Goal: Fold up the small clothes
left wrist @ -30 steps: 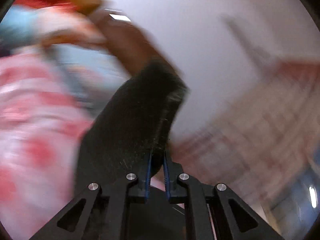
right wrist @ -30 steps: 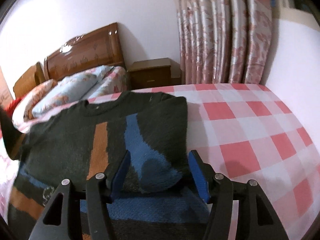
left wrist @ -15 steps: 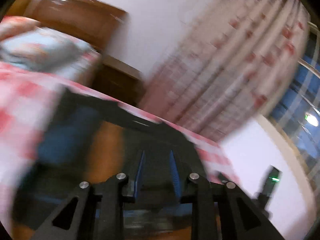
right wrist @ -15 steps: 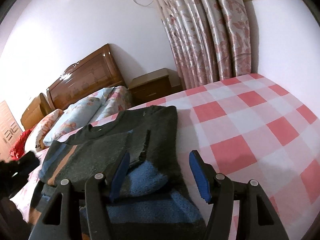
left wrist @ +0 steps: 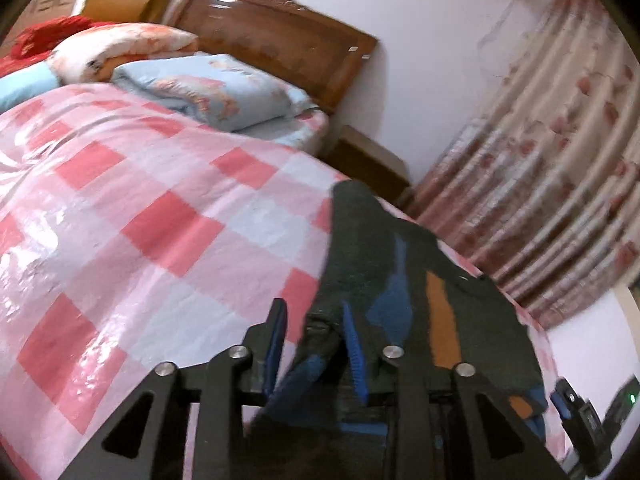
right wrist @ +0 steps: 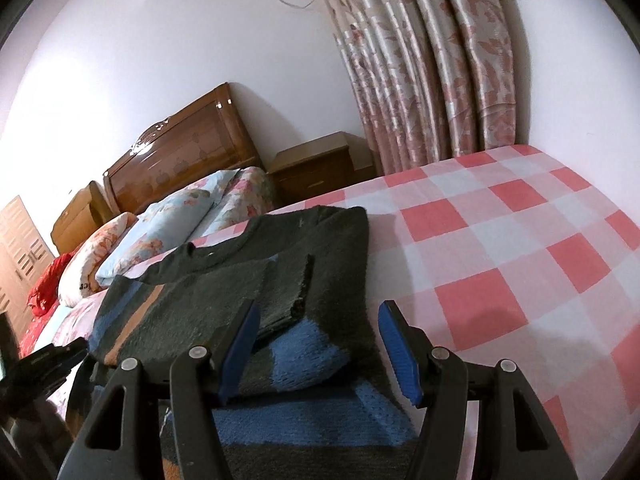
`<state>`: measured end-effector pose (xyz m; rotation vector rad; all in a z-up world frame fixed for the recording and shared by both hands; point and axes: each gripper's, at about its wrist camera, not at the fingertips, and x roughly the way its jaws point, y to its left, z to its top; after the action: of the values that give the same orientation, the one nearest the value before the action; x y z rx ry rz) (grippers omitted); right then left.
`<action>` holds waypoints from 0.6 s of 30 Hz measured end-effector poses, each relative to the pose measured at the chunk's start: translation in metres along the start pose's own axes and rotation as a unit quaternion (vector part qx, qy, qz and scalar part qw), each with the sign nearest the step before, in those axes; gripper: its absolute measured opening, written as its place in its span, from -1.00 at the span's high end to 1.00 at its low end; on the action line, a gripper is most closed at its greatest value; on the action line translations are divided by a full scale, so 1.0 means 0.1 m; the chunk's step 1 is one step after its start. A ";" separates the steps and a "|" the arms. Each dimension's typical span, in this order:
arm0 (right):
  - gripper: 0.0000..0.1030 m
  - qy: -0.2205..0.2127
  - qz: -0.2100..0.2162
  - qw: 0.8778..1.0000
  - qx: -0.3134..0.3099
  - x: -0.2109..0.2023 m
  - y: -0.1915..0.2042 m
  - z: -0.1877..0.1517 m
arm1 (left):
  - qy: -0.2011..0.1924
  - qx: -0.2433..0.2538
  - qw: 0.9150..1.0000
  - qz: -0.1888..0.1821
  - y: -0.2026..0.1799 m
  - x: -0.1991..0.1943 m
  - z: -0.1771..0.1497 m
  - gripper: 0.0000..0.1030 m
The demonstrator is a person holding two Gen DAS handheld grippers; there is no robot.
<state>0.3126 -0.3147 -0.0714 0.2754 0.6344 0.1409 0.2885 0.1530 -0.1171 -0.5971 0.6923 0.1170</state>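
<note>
Sweater (left wrist: 436, 280), dark knit with blue and orange blocks, lies on the pink checked bedspread (left wrist: 132, 216) in the left wrist view, stretching away from the left gripper (left wrist: 314, 344) toward the curtain (left wrist: 552, 184). That gripper's jaws have just been opening and stand partly apart; a fold of the sweater's edge sits between them, touching the right-hand blue pad, with the other pad clear of it. Pillows (left wrist: 208, 92) lie beyond the sweater, against the wooden headboard (left wrist: 280, 36).

In the right wrist view the right gripper (right wrist: 318, 344) is spread wide above the sweater (right wrist: 328, 248), gripping nothing. A sleeve (right wrist: 224, 292) is folded across the sweater's body. The bedspread (right wrist: 500, 248) is bare to the sweater's right, and the left gripper's black tip (right wrist: 48, 364) shows at its left edge.
</note>
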 end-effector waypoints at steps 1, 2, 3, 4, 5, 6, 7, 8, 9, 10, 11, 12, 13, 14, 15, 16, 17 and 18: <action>-1.00 0.000 0.002 1.000 -0.003 0.00 0.01 0.00 | -0.003 -0.007 1.000 0.007 0.01 0.02 0.00 0.31; -1.00 0.001 0.004 1.000 -0.005 0.01 0.02 0.00 | -0.003 -0.009 1.000 0.009 -0.01 0.03 0.00 0.31; -1.00 0.005 0.007 1.000 -0.008 0.02 0.03 -0.01 | -0.003 -0.009 1.000 0.009 -0.01 0.02 -0.01 0.31; -1.00 0.013 0.010 1.000 -0.013 0.05 0.05 -0.01 | -0.005 -0.006 1.000 0.010 -0.01 0.02 -0.01 0.31; -1.00 0.017 0.009 1.000 -0.021 0.06 0.08 -0.01 | -0.005 -0.004 1.000 0.011 -0.02 0.00 -0.01 0.31; -1.00 0.015 0.009 0.999 -0.027 0.05 0.11 -0.01 | -0.006 0.000 1.000 0.012 -0.05 0.00 0.00 0.31; -1.00 0.010 0.016 0.999 -0.036 0.03 0.15 0.00 | -0.006 0.002 1.000 0.012 -0.06 0.00 0.00 0.31; -1.00 0.009 0.027 0.999 -0.038 0.03 0.18 0.00 | -0.006 0.003 1.000 0.011 -0.07 -0.02 -0.01 0.31; -1.00 0.013 0.035 0.999 -0.036 0.05 0.20 0.00 | -0.006 0.003 1.000 0.010 -0.07 -0.02 0.00 0.31; -1.00 0.024 0.043 0.998 -0.034 0.10 0.23 0.01 | -0.005 0.002 1.000 0.008 -0.07 -0.03 0.00 0.30; -1.00 0.044 0.049 0.997 -0.035 0.18 0.27 0.03 | -0.005 0.000 1.000 0.007 -0.07 -0.03 0.00 0.30; -1.00 0.064 0.047 0.996 -0.036 0.27 0.30 0.04 | -0.005 -0.001 1.000 0.006 -0.07 -0.04 0.00 0.30; -1.00 0.083 0.045 0.995 -0.035 0.34 0.32 0.04 | -0.005 -0.002 1.000 0.006 -0.07 -0.04 0.00 0.30; -1.00 0.109 0.036 0.993 -0.029 0.45 0.34 0.05 | -0.005 -0.002 1.000 0.006 -0.07 -0.05 0.00 0.30; -1.00 0.116 0.030 0.993 -0.024 0.50 0.35 0.06 | -0.005 -0.002 1.000 0.005 -0.07 -0.05 0.00 0.29; -1.00 0.115 0.026 0.993 -0.023 0.52 0.37 0.08 | -0.005 -0.003 1.000 0.004 -0.07 -0.05 0.01 0.29; -1.00 0.119 0.021 0.992 -0.023 0.56 0.39 0.11 | -0.005 -0.003 1.000 0.003 -0.07 -0.04 0.01 0.29; -1.00 0.121 0.017 0.992 -0.020 0.58 0.39 0.12 | -0.005 -0.004 1.000 0.003 -0.07 -0.04 0.00 0.29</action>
<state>0.3644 -0.2674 -0.0831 0.2330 0.8674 0.2224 0.2874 0.1479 -0.1107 -0.6021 0.6836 0.1275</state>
